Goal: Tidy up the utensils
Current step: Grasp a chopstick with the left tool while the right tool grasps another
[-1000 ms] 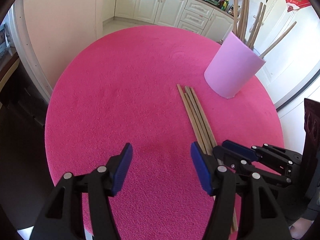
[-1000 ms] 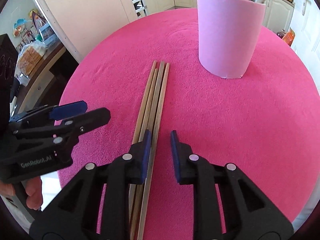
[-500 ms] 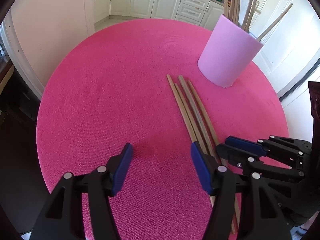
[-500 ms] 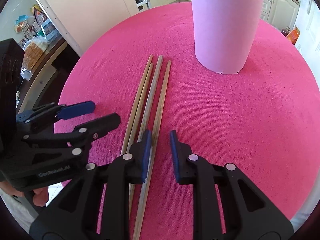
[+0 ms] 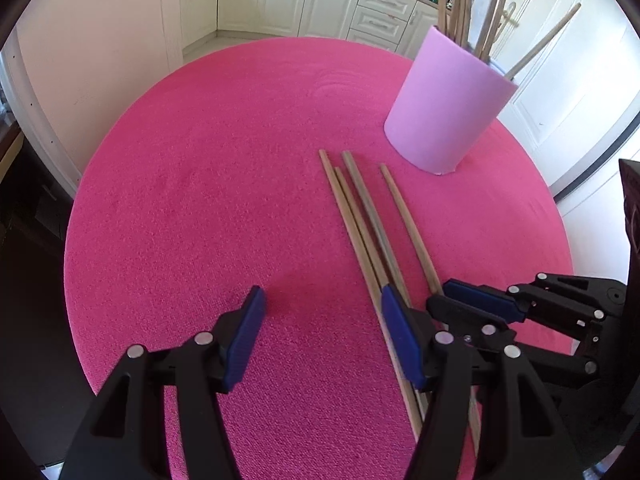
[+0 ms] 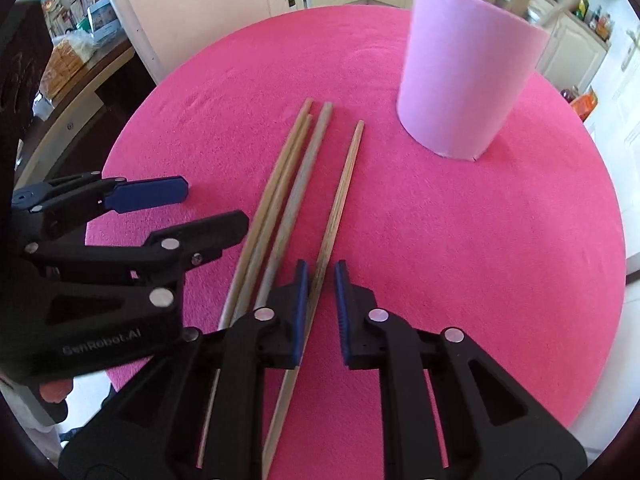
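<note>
Several wooden chopsticks point(image 5: 360, 216) lie on the round pink table point(image 5: 200, 200), pointing toward a pink cylindrical holder point(image 5: 444, 104) with several chopsticks standing in it. In the right wrist view the rightmost chopstick point(image 6: 340, 200) lies apart from the other three point(image 6: 288, 184) and runs between the jaws of my right gripper point(image 6: 320, 296), which are narrowly apart around it with a small gap at the right pad. My left gripper point(image 5: 320, 332) is wide open and empty, low over the table left of the sticks. The holder point(image 6: 464, 80) stands to the far right.
The table edge point(image 6: 600, 320) drops off to a white floor on the right. A wall point(image 5: 92, 52) and kitchen cabinets point(image 5: 304, 4) stand beyond the table. A dark sideboard with packaged goods point(image 6: 68, 60) is at the left.
The rightmost chopstick has separated from the bundle and now sits between the right gripper's jaws. Both grippers have drawn closer to the table and the holder.
</note>
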{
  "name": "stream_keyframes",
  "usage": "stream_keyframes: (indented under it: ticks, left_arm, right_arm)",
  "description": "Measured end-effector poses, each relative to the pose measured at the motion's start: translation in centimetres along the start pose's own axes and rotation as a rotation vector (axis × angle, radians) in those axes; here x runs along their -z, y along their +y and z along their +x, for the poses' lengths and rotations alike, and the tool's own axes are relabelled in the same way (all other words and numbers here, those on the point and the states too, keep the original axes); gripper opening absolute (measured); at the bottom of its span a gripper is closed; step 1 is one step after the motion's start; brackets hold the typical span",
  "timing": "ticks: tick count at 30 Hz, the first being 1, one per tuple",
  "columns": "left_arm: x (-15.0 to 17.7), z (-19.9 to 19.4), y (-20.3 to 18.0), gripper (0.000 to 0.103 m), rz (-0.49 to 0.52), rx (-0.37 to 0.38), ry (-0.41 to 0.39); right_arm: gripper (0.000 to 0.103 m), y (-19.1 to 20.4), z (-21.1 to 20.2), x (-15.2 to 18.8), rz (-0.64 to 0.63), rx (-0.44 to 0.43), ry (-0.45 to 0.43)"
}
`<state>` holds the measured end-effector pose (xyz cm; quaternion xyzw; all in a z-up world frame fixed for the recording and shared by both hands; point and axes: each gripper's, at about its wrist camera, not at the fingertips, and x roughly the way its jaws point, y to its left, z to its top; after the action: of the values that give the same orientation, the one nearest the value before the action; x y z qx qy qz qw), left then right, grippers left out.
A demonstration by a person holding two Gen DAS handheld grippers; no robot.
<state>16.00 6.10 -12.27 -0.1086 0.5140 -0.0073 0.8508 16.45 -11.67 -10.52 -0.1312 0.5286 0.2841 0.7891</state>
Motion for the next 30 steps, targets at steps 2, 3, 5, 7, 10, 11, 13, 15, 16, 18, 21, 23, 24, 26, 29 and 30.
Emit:
stream_keyframes:
  ticks: [2,3,5,7,10,11,13,15,16,18,21,23,24,26,29,30]
  left_arm:
    - [0.0,0.2,-0.4,0.06,0.022,-0.021,0.002]
    - [0.0,0.4,-0.8,0.06,0.035,-0.034,0.0]
    - [0.1,0.6,-1.5,0.063,0.071,-0.063,-0.007]
    - [0.1,0.9,-2.0,0.065,0.089,-0.07,-0.014]
    - [0.1,0.8,-2.2,0.066,0.106,-0.093,-0.025]
    - [0.2,0.8,-2.0,0.066,0.111,-0.095,-0.024]
    - [0.1,0.7,-1.8,0.066,0.117,-0.093,-0.016]
    - [0.0,0.7,-1.7,0.066,0.133,-0.091,-0.004]
    - [-0.1,0.8,-1.5,0.064,0.141,-0.084,0.005]
    - [-0.5,0.9,-1.2,0.062,0.15,-0.072,0.022]
    - [-1.1,1.2,-1.7,0.061,0.162,-0.098,0.052]
    - [-1.1,1.5,-2.3,0.059,0.187,-0.147,0.052]
    - [-1.1,1.5,-2.5,0.058,0.192,-0.151,0.049]
    - [-1.0,1.2,-2.3,0.049,0.204,-0.138,0.044]
    - [-1.0,0.8,-1.6,0.03,0.195,-0.132,0.044]
    - [-1.1,0.7,-1.2,0.027,0.183,-0.132,0.046]
  right_arm:
    - [0.013,-0.5,-0.1,0.3,0.015,-0.021,0.003]
    - [0.013,-0.8,-0.2,0.4,0.021,-0.034,0.005]
    - [0.013,-1.4,-0.4,0.7,0.041,-0.059,0.006]
    - [0.013,-1.9,-0.4,0.8,0.065,-0.083,0.006]
    - [0.013,-2.6,-0.4,1.1,0.099,-0.114,0.004]
    - [0.013,-2.6,-0.5,1.1,0.106,-0.119,0.004]
    - [0.013,-2.7,-0.4,1.1,0.117,-0.124,0.007]
    - [0.013,-2.7,-0.4,1.0,0.122,-0.119,0.013]
    - [0.013,-2.7,-0.5,1.0,0.121,-0.115,0.017]
    - [0.013,-2.2,-0.3,0.6,0.119,-0.101,0.027]
    - [0.013,-1.9,0.1,-0.2,0.131,-0.081,0.032]
    - [0.013,-2.1,0.3,-0.5,0.154,-0.078,0.036]
    - [0.013,-2.2,0.4,-0.6,0.156,-0.084,0.039]
    - [0.013,-2.1,0.5,-0.7,0.148,-0.082,0.05]
    - [0.013,-1.2,0.7,-0.9,0.113,-0.041,0.064]
    - [0.013,-0.8,0.8,-1.0,0.102,-0.024,0.066]
